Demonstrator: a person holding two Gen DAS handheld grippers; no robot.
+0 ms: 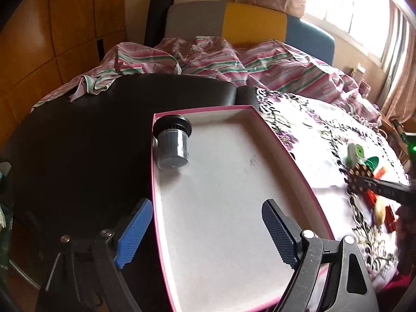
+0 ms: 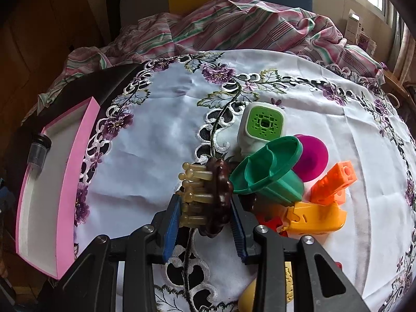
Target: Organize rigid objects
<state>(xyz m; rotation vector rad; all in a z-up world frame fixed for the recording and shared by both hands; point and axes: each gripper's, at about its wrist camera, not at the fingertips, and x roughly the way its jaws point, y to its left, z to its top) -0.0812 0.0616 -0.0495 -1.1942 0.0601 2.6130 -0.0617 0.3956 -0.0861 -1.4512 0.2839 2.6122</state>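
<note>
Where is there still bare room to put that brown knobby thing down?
Most of the pink box floor is bare; only the grey canister sits in its far corner. The cloth between box and toys is free too. It is crowded around the green funnel.

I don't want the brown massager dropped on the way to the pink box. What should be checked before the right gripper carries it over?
1. Grip: right gripper is closed on the brown massager, blue pads on both sides: ok.
2. Massager free of its neighbours: the green funnel sits right against it; contact cannot be told.
3. Landing room: pink box has bare floor; only the grey cylinder lies in its far corner: ok.
4. Left gripper is open and empty, but hangs over the box's near end: not ok.
5. Path over the white tablecloth to the box is bare: ok.
</note>
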